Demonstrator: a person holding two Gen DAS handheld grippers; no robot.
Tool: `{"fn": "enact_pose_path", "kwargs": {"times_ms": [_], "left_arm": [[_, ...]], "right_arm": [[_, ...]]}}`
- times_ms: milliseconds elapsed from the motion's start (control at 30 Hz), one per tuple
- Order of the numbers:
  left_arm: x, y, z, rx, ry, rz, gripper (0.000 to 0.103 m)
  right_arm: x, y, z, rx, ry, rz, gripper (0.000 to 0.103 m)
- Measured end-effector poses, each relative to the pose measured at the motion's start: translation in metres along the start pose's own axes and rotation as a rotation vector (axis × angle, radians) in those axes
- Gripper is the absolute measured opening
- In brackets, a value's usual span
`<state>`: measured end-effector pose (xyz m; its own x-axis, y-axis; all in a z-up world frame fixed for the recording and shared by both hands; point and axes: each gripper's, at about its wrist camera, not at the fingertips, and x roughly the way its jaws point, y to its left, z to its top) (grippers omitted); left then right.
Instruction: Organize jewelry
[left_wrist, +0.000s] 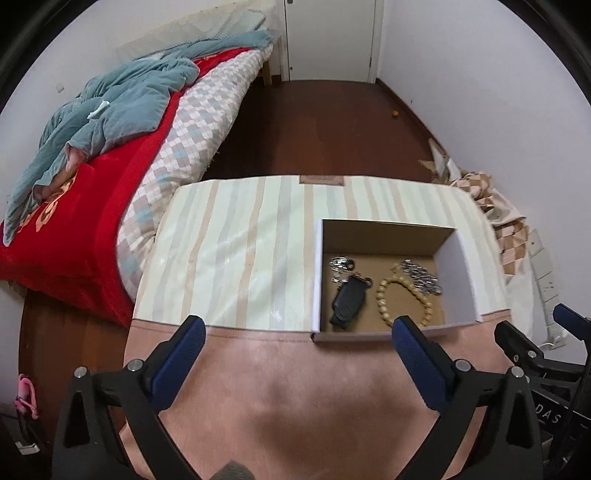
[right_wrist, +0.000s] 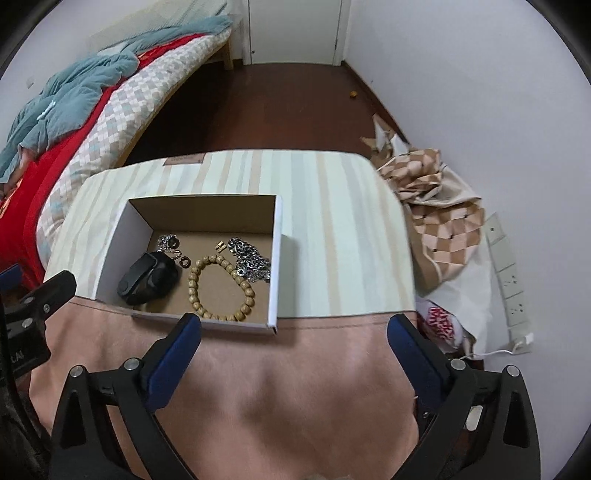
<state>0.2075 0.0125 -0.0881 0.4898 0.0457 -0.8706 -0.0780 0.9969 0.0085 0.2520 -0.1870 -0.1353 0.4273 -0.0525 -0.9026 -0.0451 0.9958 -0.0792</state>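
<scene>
Tongs, left (left_wrist: 297, 328): jaws spread wide, nothing between the blue pads, hovering over the pink near edge of the worktop (left_wrist: 258, 387).
Tongs, right (right_wrist: 293, 326): jaws likewise wide apart and empty, above the same pink strip, just short of the box.
Box (right_wrist: 275, 258): open cardboard box, white outside and brown inside, sitting on the striped part of the worktop with its near wall at the seam with the pink strip.
Bead bracelet (right_wrist: 221, 288): loop of tan wooden beads lying flat in the box, towards its near side.
Black band (right_wrist: 147, 278): dark wristband lying left of the beads, by the box's left wall.
Metal chains (right_wrist: 251, 258): silver links heaped right of the beads; a smaller silver piece (right_wrist: 166, 242) lies behind the black band.
Bed (left_wrist: 74, 229): red cover and a rumpled blue-grey blanket, left of the worktop.
Door (left_wrist: 332, 37): white, at the far wall.
</scene>
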Motion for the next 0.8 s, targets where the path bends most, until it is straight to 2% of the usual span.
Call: {"fn": "enact_pose_path", "kwargs": {"times_ms": [267,500,800], "left_arm": [[-0.071,-0.003,-0.010,0.010,-0.080,-0.022,0.103],[-0.140,-0.002,-0.016,0.005,-0.170,-0.008,0.103],[-0.189,0.003,-0.028,-0.017,-0.180,-0.009,0.103]], "right_arm": [[-0.085,-0.012,-0.015,0.024,-0.104,-0.011,0.102],[-0.161,-0.023,-0.028,0.050,-0.186,0.006,0.102],[-0.251,-0.027,-0.039,0.040,-0.295,-0.009,0.102]]}}
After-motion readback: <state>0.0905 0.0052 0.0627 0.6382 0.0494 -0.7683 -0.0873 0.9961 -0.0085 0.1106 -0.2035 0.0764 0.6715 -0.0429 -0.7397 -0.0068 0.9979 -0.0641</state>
